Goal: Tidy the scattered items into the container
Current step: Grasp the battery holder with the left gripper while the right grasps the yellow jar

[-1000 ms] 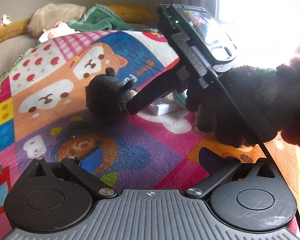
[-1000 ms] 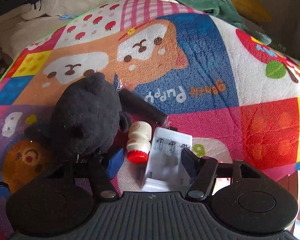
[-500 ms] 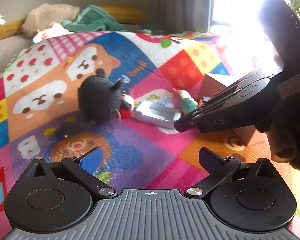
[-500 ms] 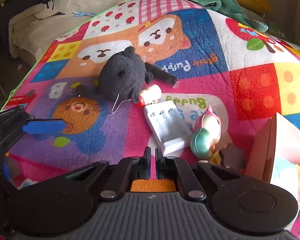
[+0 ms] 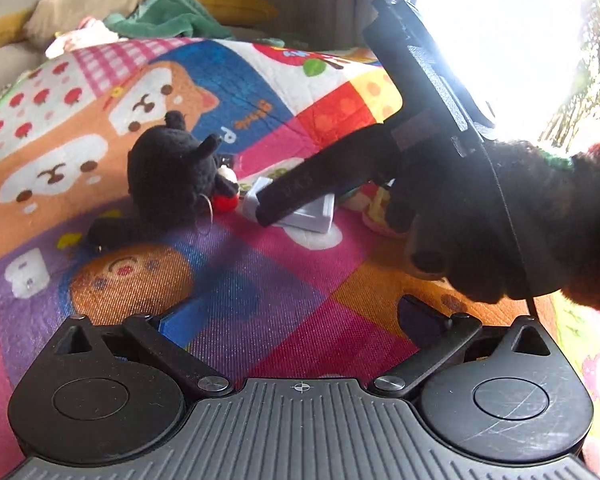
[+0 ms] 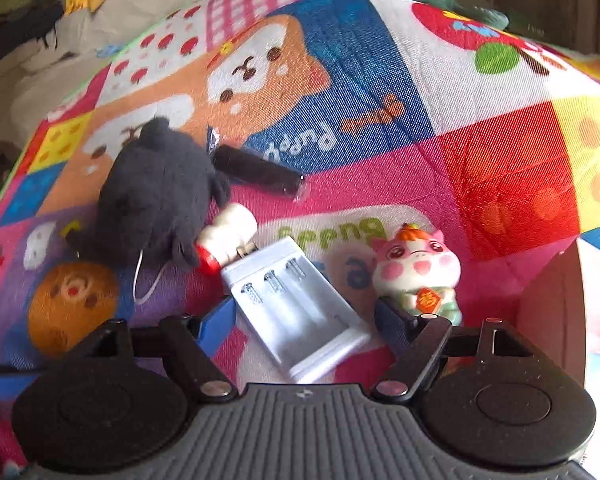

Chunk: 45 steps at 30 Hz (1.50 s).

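Straddling the white ribbed battery holder [image 6: 296, 312], the right claw [image 6: 306, 316] has just been opening, pads clear.

daylight floods from the window [image 5: 512, 20] at upper right of the left wrist view, blown out white. gloved hand [image 5: 480, 216] backlit, nearly silhouette. right wrist view evenly lit, slightly soft. fisheye bends the mat [image 6: 380, 120] edges.

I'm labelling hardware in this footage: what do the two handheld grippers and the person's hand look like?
Both grippers are black: a ribbed grey-black body, two round discs, silver pivot screws and angled linkages. The left gripper and the right gripper both carry blue pads on their jaws. Seen from the left wrist, a thin black cable runs from the right gripper, and the hand wears a fuzzy dark glove under a reddish-brown sleeve.
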Tool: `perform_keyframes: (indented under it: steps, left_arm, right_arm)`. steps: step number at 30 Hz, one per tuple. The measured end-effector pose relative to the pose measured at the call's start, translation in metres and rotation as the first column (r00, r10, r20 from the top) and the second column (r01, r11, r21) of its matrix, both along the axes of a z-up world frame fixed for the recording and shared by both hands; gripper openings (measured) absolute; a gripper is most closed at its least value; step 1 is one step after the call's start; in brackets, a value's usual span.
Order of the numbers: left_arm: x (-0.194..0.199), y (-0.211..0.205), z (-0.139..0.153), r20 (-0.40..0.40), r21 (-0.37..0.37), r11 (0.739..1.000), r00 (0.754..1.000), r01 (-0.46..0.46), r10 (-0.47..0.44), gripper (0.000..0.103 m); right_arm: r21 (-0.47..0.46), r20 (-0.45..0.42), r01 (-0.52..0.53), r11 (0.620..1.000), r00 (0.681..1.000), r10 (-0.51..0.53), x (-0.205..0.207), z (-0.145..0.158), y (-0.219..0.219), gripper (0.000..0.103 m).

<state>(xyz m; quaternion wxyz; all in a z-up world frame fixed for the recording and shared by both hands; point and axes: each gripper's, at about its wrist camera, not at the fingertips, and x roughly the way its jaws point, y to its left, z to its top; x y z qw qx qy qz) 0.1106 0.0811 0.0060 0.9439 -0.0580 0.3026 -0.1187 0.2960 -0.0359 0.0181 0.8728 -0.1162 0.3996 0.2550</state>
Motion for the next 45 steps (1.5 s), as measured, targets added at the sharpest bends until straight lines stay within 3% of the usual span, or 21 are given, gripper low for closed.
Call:
perform_keyframes:
  steps: [2,5,6,9,11,14,16,18,20,22,24,27,29,35,40,45]
  left_arm:
    - [-0.001,0.000,0.000,-0.002,-0.004,1.000,1.000,0.001,-0.001,0.103]
    - [-0.001,0.000,0.000,0.000,-0.004,1.000,1.000,0.003,-0.003,0.103]
    - [-0.001,0.001,0.000,0.000,-0.007,1.000,1.000,0.004,-0.004,0.103]
    - [-0.004,0.000,0.002,0.010,-0.015,0.999,1.000,0.028,-0.028,0.103]
    - [-0.012,-0.006,0.004,0.027,0.004,0.994,0.994,0.106,-0.106,0.103]
    - [-0.033,-0.021,0.005,0.011,0.027,0.965,0.966,0.259,-0.260,0.103]
    - [-0.049,-0.030,0.005,0.003,0.058,0.947,0.948,0.317,-0.318,0.103]
    - [-0.061,-0.035,0.004,-0.007,0.082,0.935,0.938,0.345,-0.345,0.103]
    - [-0.066,-0.040,0.003,-0.017,0.095,0.934,0.939,0.344,-0.344,0.103]
    - [-0.068,-0.045,0.002,-0.025,0.103,0.939,0.945,0.327,-0.326,0.103]
    - [-0.068,-0.049,0.001,-0.031,0.101,0.950,0.955,0.296,-0.294,0.103]
    - [-0.068,-0.052,0.000,-0.036,0.123,0.959,0.967,0.254,-0.252,0.103]
    - [-0.068,-0.050,0.000,-0.034,0.118,0.964,0.972,0.236,-0.234,0.103]
    - [-0.059,-0.038,-0.001,-0.051,0.025,0.973,0.973,0.228,-0.226,0.103]
    - [-0.059,-0.035,-0.001,-0.047,-0.003,0.973,0.972,0.230,-0.230,0.103]
    - [-0.058,-0.034,-0.001,-0.046,-0.014,0.973,0.972,0.230,-0.231,0.103]
  right_arm:
    - [0.012,0.000,-0.013,1.000,1.000,0.013,-0.001,-0.002,0.001,0.076]
    - [0.006,0.003,-0.073,0.997,0.997,0.073,-0.013,0.002,0.004,0.050]
    - [0.007,-0.013,-0.078,0.997,0.997,0.078,-0.017,0.005,0.003,0.048]
    - [0.024,-0.028,-0.099,0.995,0.995,0.100,-0.044,0.012,-0.007,0.048]
    - [0.050,-0.030,-0.120,0.991,0.992,0.122,-0.070,0.018,-0.018,0.048]
    - [0.094,-0.059,-0.147,0.985,0.986,0.153,-0.110,0.026,-0.042,0.048]
    - [0.126,-0.081,-0.235,0.964,0.966,0.246,-0.140,0.032,-0.057,0.048]
    - [0.125,-0.045,-0.289,0.949,0.954,0.297,-0.166,0.042,-0.071,0.053]
    - [0.061,0.024,-0.262,0.963,0.965,0.261,-0.176,0.050,-0.076,0.053]
    - [-0.045,0.125,-0.154,0.987,0.979,0.158,-0.170,0.052,-0.075,0.053]
    - [-0.140,0.228,-0.039,0.989,0.971,0.071,-0.154,0.048,-0.069,0.053]
    - [-0.211,0.288,0.023,0.977,0.957,0.039,-0.123,0.040,-0.057,0.053]
    - [-0.270,0.282,0.050,0.962,0.959,0.030,-0.097,0.032,-0.047,0.053]
    - [-0.312,0.162,0.076,0.947,0.986,-0.025,-0.034,0.018,-0.032,0.059]
    - [-0.366,0.133,0.012,0.931,0.990,0.039,-0.039,0.007,-0.027,0.056]
    - [-0.336,0.154,-0.021,0.941,0.985,0.077,-0.075,0.016,-0.032,0.040]
